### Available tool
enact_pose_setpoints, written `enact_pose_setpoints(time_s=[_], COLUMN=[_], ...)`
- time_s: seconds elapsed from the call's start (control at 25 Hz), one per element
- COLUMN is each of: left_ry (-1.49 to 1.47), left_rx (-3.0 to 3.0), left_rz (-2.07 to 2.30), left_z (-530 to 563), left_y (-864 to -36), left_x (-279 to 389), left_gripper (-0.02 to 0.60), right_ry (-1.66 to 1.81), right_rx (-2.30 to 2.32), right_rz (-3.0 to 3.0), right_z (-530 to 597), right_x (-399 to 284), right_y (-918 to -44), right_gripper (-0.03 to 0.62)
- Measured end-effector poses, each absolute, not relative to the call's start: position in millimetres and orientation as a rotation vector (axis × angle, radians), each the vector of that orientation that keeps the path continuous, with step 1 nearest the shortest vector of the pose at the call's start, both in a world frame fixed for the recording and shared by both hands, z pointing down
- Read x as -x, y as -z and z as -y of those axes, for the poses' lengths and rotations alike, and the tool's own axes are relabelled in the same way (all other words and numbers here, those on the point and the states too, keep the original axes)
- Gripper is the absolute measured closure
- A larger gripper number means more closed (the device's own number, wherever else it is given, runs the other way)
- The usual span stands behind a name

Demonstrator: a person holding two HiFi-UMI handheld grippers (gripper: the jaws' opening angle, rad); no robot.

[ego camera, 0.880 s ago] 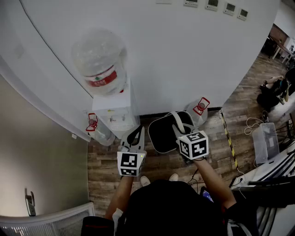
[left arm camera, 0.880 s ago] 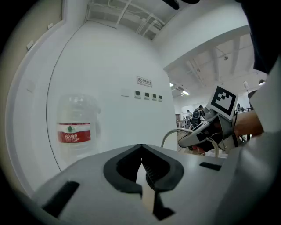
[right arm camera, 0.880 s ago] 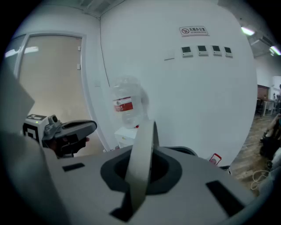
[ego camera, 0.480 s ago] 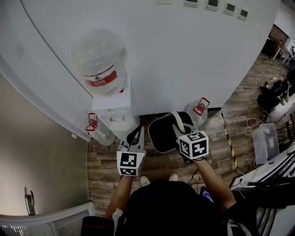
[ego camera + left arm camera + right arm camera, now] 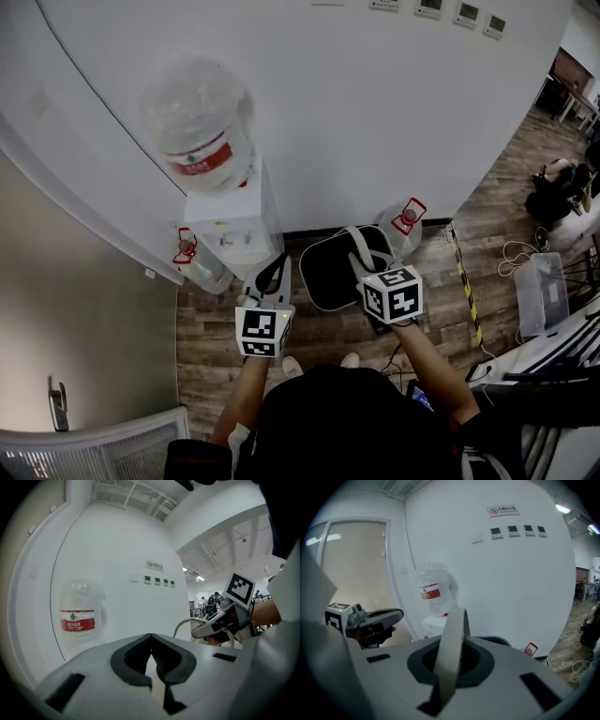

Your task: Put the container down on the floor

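The container (image 5: 330,272) is a pale bin with a dark inside and a white arched handle (image 5: 356,246), seen over the wooden floor in front of the person's feet. My right gripper (image 5: 364,272) is shut on that handle; in the right gripper view the handle band (image 5: 451,653) runs up between the jaws, with the container's dark rim (image 5: 499,641) behind. Whether the bin touches the floor I cannot tell. My left gripper (image 5: 273,272) is beside the bin on its left, shut (image 5: 151,654) with nothing in it.
A white water dispenser (image 5: 230,232) with a large bottle (image 5: 197,127) on top stands against the wall just ahead. Two empty bottles with red handles (image 5: 190,261) (image 5: 403,223) lie on the floor beside it. A yellow-black strip (image 5: 464,281) runs along the floor at right.
Both grippers and the container sit very slightly further left in the picture. The grip on the handle is unchanged.
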State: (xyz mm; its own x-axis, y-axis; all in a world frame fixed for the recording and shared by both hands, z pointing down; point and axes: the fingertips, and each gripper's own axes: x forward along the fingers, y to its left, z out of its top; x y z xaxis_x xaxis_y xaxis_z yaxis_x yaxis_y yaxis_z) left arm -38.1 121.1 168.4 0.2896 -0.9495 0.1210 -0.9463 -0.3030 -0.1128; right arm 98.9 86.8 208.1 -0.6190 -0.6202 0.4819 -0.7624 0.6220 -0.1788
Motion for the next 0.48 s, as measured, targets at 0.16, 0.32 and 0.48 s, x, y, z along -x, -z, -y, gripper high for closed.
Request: enact_pose_setpoints(time_s=[0.16, 0.32, 0.48], left_ry=[0.254, 0.255, 0.258], left_rx=[2.505, 2.492, 2.46], left_rz=[-1.861, -1.879, -1.908], left_z=[-116.2, -113.0, -108.3], left_y=[-168.0, -170.2, -173.2], left_x=[22.0, 3.2, -7.8], left_gripper=[0.563, 0.563, 0.563], right_ry=[-0.525, -0.52, -0.506], right_rx=[-1.077, -1.045, -1.008], right_rz=[2.483, 2.488, 2.49], right_z=[-81.6, -77.0, -69.0], right_x=[-111.5, -127.1, -140.3], right_y=[-209.3, -212.0, -218.3], right_gripper=[0.565, 0.565, 0.565])
